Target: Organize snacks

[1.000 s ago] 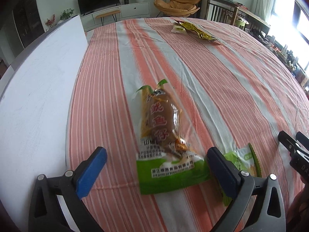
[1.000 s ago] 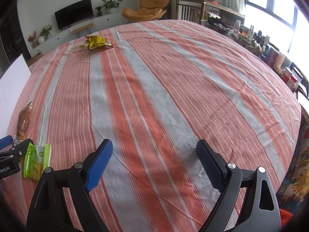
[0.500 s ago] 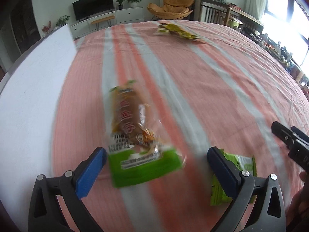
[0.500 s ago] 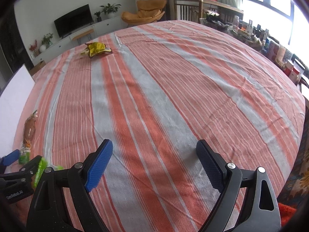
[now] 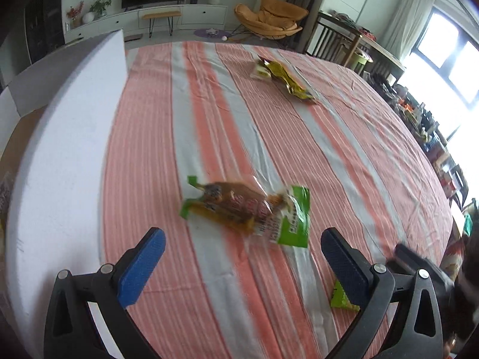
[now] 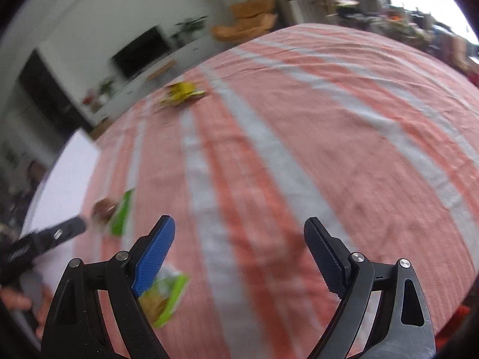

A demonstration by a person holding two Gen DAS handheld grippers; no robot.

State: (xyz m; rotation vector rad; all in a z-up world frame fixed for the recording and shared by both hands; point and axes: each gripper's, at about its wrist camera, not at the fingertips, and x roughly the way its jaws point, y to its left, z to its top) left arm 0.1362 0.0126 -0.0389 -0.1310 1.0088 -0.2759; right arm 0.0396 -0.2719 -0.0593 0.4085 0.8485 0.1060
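Note:
A clear packet with brown contents and green ends [image 5: 248,206] lies crosswise on the striped cloth, just ahead of my open left gripper [image 5: 243,251]; the same brown-and-green packet [image 6: 115,212] shows blurred in the right wrist view. A small green snack packet [image 5: 341,297] pokes out under the left gripper's right finger, and this small green packet [image 6: 163,297] sits by the left finger of my open right gripper [image 6: 239,245]. A yellow snack bag [image 5: 284,77] rests far across the table; the yellow bag [image 6: 181,91] is blurred there too. Nothing is between either pair of fingers.
A white box wall [image 5: 60,149] runs along the table's left side. The red-and-grey striped tablecloth [image 5: 329,149] covers the round table. The left gripper's body [image 6: 45,239] and a hand [image 6: 21,302] show at the right view's left edge. Cluttered shelves stand at the right.
The left wrist view swung so the brown packet now lies crosswise, farther from the fingers. The right gripper moved left and tilted; the small green packet now sits by its left finger.

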